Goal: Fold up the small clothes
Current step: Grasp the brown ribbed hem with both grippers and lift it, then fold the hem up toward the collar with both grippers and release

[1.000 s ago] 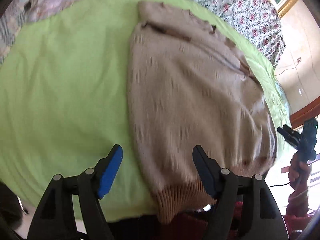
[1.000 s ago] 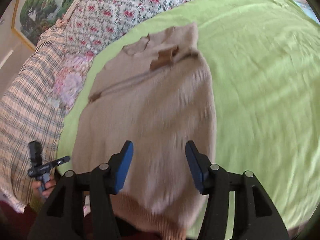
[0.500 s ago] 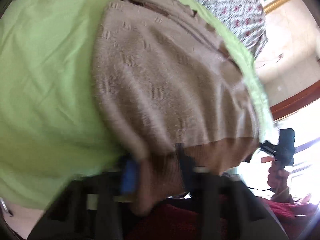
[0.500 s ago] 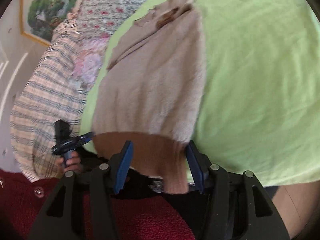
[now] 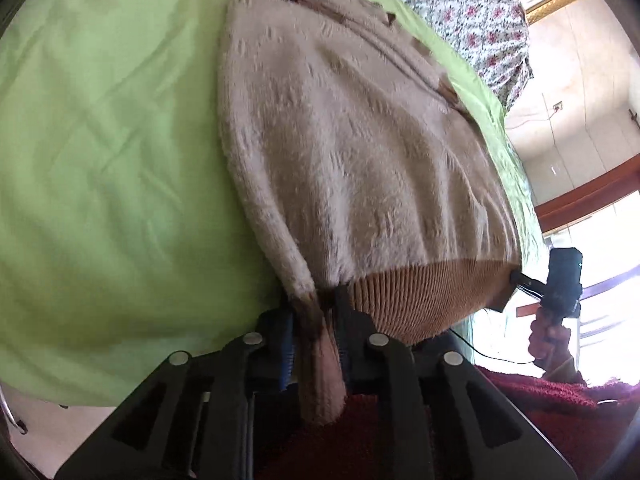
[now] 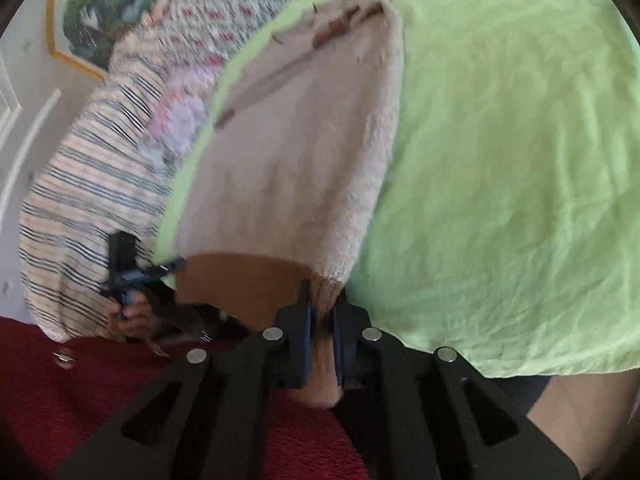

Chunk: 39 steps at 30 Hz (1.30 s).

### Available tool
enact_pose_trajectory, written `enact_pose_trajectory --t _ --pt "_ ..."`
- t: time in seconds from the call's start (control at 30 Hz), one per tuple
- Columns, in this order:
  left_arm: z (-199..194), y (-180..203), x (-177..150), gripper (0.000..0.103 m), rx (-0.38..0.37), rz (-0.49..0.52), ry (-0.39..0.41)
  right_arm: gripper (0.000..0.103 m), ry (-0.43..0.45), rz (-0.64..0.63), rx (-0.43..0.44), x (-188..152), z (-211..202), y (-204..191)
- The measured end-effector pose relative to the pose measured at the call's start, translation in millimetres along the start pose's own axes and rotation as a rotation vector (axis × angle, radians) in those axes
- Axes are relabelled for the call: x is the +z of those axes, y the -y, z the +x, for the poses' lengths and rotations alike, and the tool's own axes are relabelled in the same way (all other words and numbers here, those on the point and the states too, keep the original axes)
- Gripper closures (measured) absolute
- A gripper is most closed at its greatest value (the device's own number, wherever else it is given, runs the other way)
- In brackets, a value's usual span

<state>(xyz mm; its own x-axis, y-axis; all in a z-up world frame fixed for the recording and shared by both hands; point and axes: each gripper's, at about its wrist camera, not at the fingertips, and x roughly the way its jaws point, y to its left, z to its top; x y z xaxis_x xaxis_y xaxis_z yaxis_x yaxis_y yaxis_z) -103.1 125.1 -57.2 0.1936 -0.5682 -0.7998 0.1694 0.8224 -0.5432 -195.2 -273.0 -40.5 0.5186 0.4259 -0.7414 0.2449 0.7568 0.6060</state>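
Note:
A beige knit sweater point(image 5: 352, 132) with a brown ribbed hem point(image 5: 420, 300) lies on a green bedsheet point(image 5: 100, 160), neck end far from me. My left gripper point(image 5: 314, 312) is shut on the hem's left corner. My right gripper point(image 6: 322, 308) is shut on the hem's right corner; the sweater point(image 6: 300, 148) stretches away from it. Each gripper shows in the other's view, the right one point(image 5: 532, 284) and the left one point(image 6: 160, 272), at the opposite hem corner. The hem hangs just past the bed's near edge.
A floral quilt point(image 5: 460, 4) and a striped blanket point(image 6: 88, 184) lie beyond and beside the sheet. A framed picture point(image 6: 96, 12) hangs on the wall. The person's red garment point(image 6: 120, 380) fills the bottom of both views. The green sheet point(image 6: 520, 160) spreads right of the sweater.
Both grippers dropped from over the sweater to its near hem and closed on the two hem corners. They were open one second ago.

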Motion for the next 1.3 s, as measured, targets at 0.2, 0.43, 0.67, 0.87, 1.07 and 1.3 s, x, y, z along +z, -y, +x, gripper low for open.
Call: enact_pose_trajectory --t 0.2,0.43,0.67,0.87,1.07,1.3 --pt "8 3 -4 0.09 -0.028 0.04 0.0 0.088 0.011 -0.021 0.047 -7 11 -3" --pt "-26 21 -9 0.098 -0.067 0.081 0.132 0.095 0.109 -0.04 0.138 1 -15 -13" --pt "-98 47 46 0.098 -0.119 0.097 0.44 0.095 0.344 -0.104 0.252 68 -61 -42" --pt "-100 50 137 0.098 -0.109 0.098 0.563 0.095 0.472 -0.162 0.21 154 -58 -53" --pt "-64 47 235 0.098 -0.042 0.06 0.569 0.095 0.504 -0.135 0.075 238 -25 -43" --pt "-5 27 322 0.098 0.024 0.023 0.514 0.095 0.455 -0.063 -0.03 313 24 -3"
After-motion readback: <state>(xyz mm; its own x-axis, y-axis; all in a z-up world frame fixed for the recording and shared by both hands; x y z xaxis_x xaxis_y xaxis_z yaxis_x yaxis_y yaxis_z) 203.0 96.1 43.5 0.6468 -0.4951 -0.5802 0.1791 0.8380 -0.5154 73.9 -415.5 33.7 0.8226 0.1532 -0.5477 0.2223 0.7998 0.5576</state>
